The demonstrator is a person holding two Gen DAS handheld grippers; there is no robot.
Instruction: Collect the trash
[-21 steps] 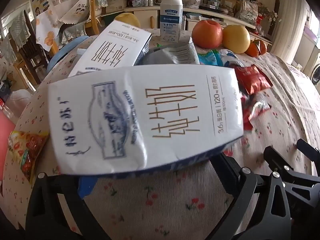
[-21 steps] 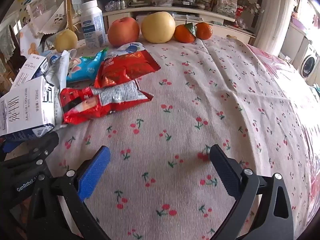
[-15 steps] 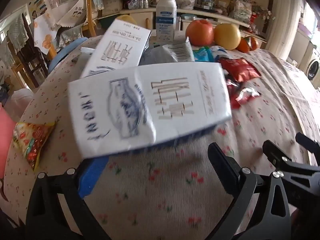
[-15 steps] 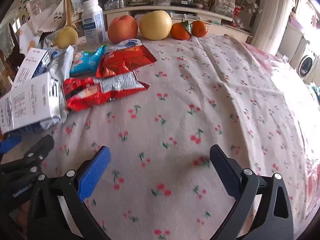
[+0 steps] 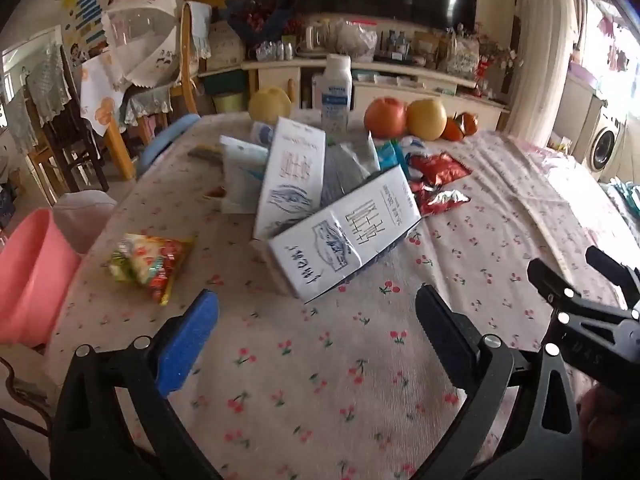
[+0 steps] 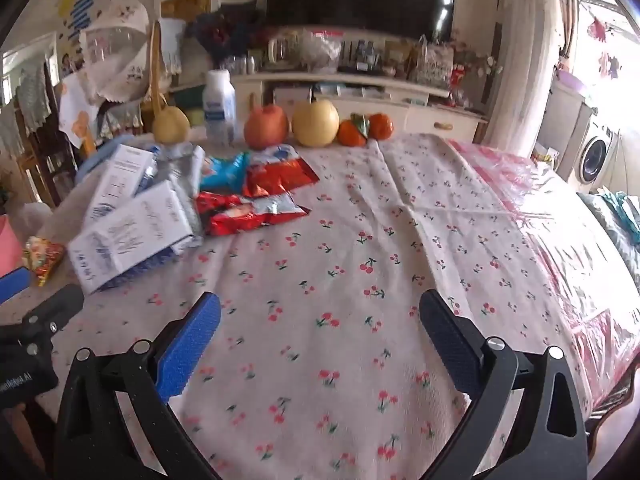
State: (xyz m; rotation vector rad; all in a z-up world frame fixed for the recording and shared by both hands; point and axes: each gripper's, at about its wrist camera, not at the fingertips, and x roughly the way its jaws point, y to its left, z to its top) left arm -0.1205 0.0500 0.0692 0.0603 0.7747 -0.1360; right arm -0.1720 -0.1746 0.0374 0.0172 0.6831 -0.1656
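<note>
Two white milk cartons lie on the cherry-print tablecloth (image 5: 320, 360): the near carton (image 5: 344, 236) (image 6: 132, 236) on its side, the far carton (image 5: 292, 176) (image 6: 120, 176) leaning behind it. Red snack wrappers (image 5: 438, 182) (image 6: 252, 210), a blue wrapper (image 6: 226, 170), a silver bag (image 5: 352, 160) and a small colourful packet (image 5: 150, 266) (image 6: 42, 258) lie around them. My left gripper (image 5: 316, 320) is open, a short way in front of the near carton, with nothing between its fingers. My right gripper (image 6: 320, 324) is open over bare cloth, to the right of the trash pile.
A pink bin (image 5: 32, 280) stands off the table's left edge. At the table's far edge stand a white bottle (image 5: 338, 92), an apple (image 6: 266, 126), pears (image 6: 316, 122) and oranges (image 6: 364, 130). Chairs (image 5: 116, 120) stand at the far left.
The left gripper has pulled back and up from the near carton, which now lies farther off and outside the fingers. The right gripper has also drawn back from the table.
</note>
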